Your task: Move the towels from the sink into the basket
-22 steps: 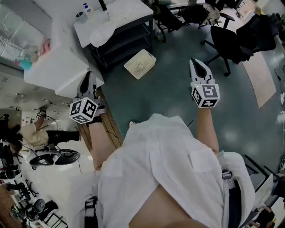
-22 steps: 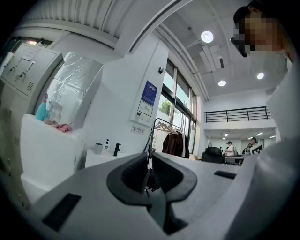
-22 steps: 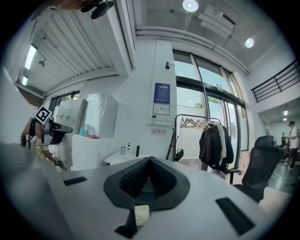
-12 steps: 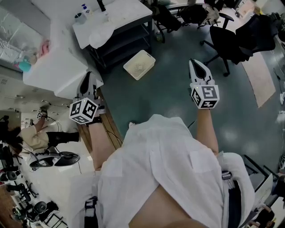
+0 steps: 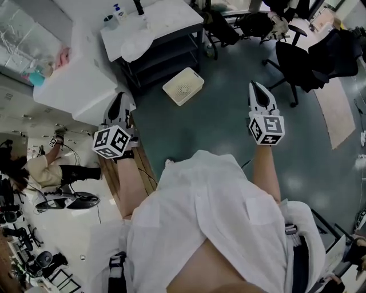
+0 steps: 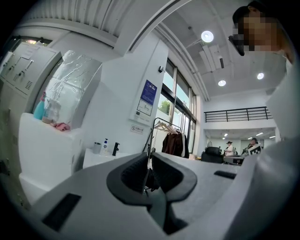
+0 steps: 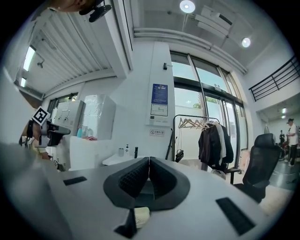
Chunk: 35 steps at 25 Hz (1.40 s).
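The teal floor (image 5: 229,131) spreads ahead. At far left stands the white sink counter (image 5: 171,17), with a pale towel heap (image 5: 136,44) at its near edge. The cream basket (image 5: 183,86) sits on the floor just near of it. The left gripper (image 5: 118,102) and right gripper (image 5: 257,88) hover level, jaws pressed together, empty.

The dark grey-green smooth floor (image 5: 217,131) bears a cream perforated plastic basket (image 5: 183,86) near a black-framed, white-topped sink stand (image 5: 171,20), with black wheeled office chairs (image 5: 294,60) and a beige rectangular mat (image 5: 334,109) farther off.
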Each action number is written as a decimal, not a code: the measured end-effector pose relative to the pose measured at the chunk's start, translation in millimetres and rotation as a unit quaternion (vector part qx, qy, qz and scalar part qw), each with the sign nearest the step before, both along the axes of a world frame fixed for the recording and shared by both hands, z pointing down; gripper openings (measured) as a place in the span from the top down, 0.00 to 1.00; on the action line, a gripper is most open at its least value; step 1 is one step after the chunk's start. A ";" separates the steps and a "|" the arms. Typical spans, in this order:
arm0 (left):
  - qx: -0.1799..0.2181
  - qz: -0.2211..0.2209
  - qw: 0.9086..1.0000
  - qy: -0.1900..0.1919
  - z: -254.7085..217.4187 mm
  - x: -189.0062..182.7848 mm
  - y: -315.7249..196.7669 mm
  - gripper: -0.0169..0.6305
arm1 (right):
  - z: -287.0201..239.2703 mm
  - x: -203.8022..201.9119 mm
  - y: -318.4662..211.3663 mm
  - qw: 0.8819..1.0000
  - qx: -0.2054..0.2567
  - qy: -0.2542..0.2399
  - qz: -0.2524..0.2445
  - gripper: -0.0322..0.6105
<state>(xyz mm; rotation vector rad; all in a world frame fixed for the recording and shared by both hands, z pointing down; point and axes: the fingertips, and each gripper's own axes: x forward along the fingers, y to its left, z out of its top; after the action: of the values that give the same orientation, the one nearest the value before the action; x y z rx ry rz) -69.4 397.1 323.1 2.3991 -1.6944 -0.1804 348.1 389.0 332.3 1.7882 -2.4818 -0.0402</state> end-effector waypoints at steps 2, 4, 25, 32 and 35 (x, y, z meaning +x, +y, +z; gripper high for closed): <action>0.001 -0.002 1.000 0.000 -0.3 -1.7 0.8 0.92 | 2.0 -1.8 -1.8 1.000 -0.002 0.004 -0.002 0.91; 0.001 -0.005 1.000 0.001 0.6 -2.4 3.2 0.92 | 4.0 -2.3 -2.2 1.000 -0.003 0.005 -0.005 0.91; 0.002 0.005 1.000 -0.016 -5.7 17.8 9.6 0.92 | 7.4 14.6 1.3 1.000 -0.003 0.000 -0.004 0.90; 0.001 0.003 1.000 -0.013 -5.4 19.4 12.1 0.92 | 10.4 15.3 3.4 1.000 -0.006 -0.003 -0.006 0.90; -0.005 0.004 1.000 -0.013 -0.5 20.9 13.3 0.92 | 14.6 15.3 2.4 1.000 -0.013 -0.004 -0.005 0.90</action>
<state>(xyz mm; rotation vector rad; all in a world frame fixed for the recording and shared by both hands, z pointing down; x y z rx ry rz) -48.5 410.4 322.5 2.4110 -1.6929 -0.1396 363.4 391.4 346.9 1.7711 -2.4846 -0.0017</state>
